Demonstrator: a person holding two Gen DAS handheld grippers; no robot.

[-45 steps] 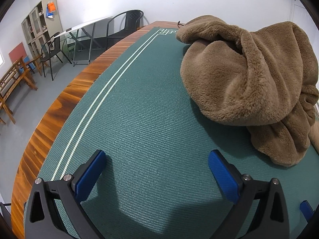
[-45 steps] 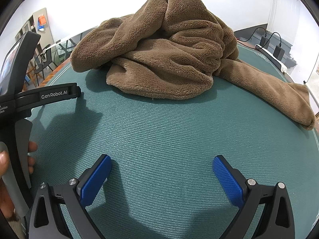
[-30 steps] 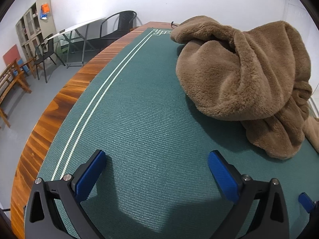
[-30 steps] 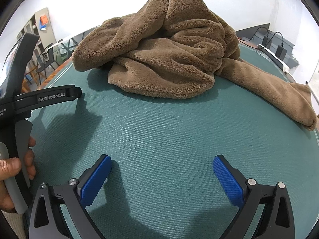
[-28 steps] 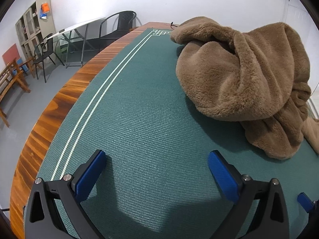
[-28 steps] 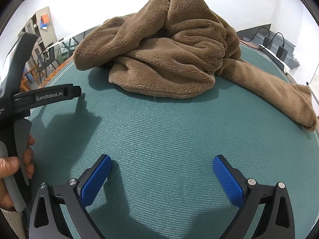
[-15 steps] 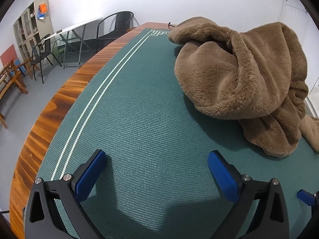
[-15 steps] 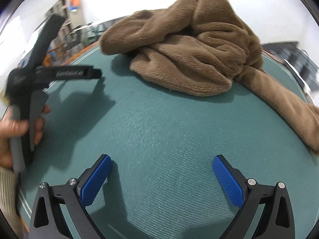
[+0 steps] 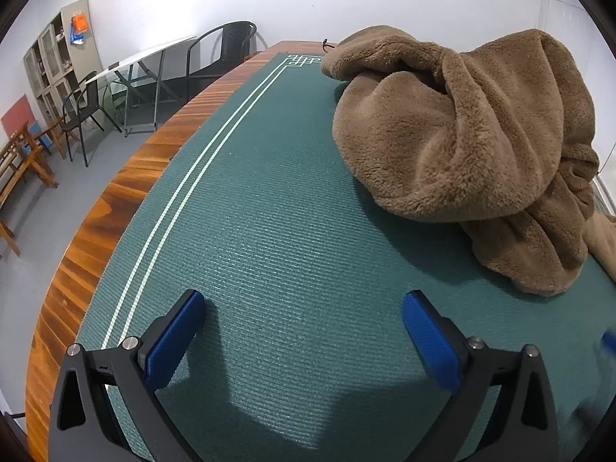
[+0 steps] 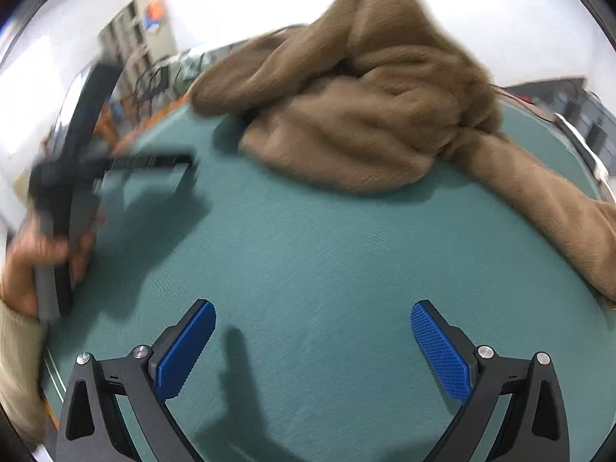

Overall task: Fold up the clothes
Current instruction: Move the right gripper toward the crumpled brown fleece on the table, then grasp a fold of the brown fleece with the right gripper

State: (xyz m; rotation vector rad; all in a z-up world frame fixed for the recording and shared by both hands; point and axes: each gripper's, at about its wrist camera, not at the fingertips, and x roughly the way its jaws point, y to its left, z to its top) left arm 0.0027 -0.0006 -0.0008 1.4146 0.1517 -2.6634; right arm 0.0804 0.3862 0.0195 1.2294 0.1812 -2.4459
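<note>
A brown fleece garment (image 9: 462,127) lies heaped and unfolded at one o'clock on the green mat (image 9: 269,231), while the left gripper (image 9: 304,331) and right gripper (image 10: 312,340) hover with jaws spread and empty; a clean fold likely needs a loose edge pinched and the heap spread flat.

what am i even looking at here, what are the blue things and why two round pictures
Each round picture comes from a fisheye camera on a hand-held gripper, looking along its two blue-padded fingers. One shows the left hand-held gripper, the other the right hand-held gripper; both are open and hold nothing. A person carries one in each hand: in the blurred right view, the person's hand grips the left tool. Ahead, a crumpled brown fleece garment lies on a green mat over a wooden table, waiting to be folded.
</note>
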